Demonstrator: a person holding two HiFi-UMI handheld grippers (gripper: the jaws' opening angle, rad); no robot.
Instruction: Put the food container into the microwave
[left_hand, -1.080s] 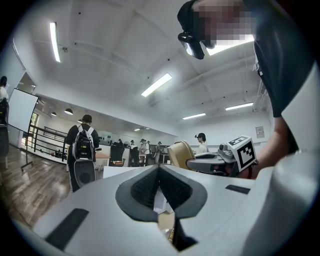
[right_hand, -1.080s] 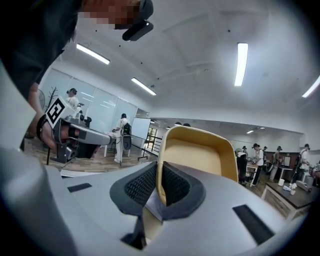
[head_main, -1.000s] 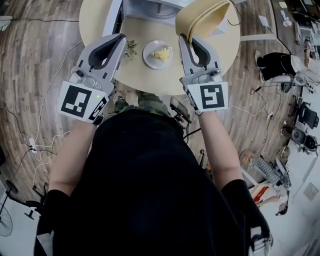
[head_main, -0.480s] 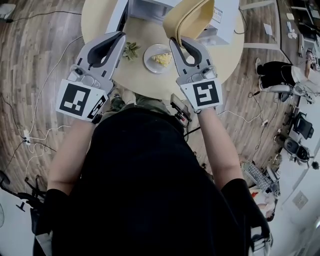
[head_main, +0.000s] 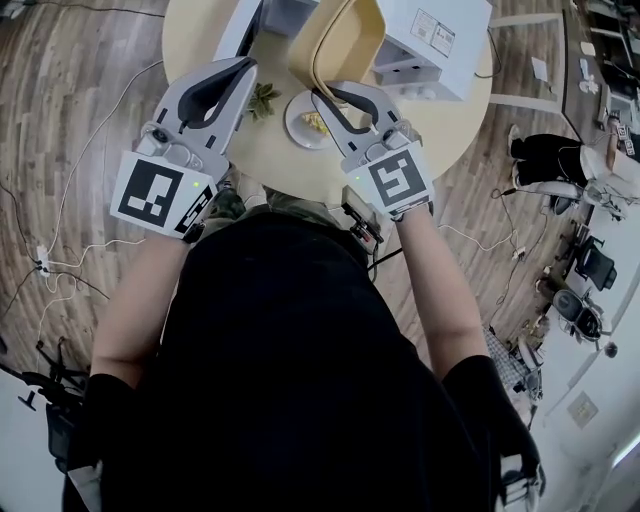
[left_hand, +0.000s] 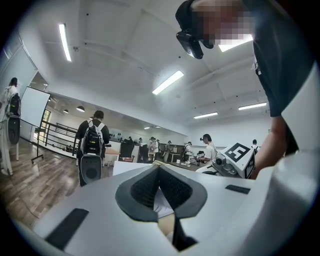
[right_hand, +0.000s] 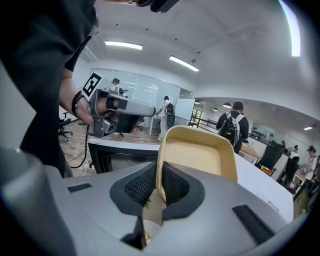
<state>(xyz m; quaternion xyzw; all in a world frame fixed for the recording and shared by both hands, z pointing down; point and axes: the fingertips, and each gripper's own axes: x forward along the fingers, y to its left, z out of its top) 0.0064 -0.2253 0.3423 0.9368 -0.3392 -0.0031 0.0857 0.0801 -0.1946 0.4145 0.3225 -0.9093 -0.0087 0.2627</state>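
Here, the left gripper (head_main: 242, 70) is hovering over the round table (head_main: 195, 40) with its jaws pressed together. Just to its right, a small green plant (head_main: 263, 98) is sitting near a white plate (head_main: 293, 120) carrying yellow food. Above the plate, the right gripper (head_main: 322, 95) is clamping the rim of the beige food container (head_main: 345, 35), which is standing on edge in the air, just in front of the white microwave (head_main: 435, 40) at the table's far side.

Matt, smooth food container (head_main: 345, 40); pale smooth wood-look table (head_main: 195, 45); wood-plank floor (head_main: 70, 130); smooth white microwave (head_main: 440, 45) casing.
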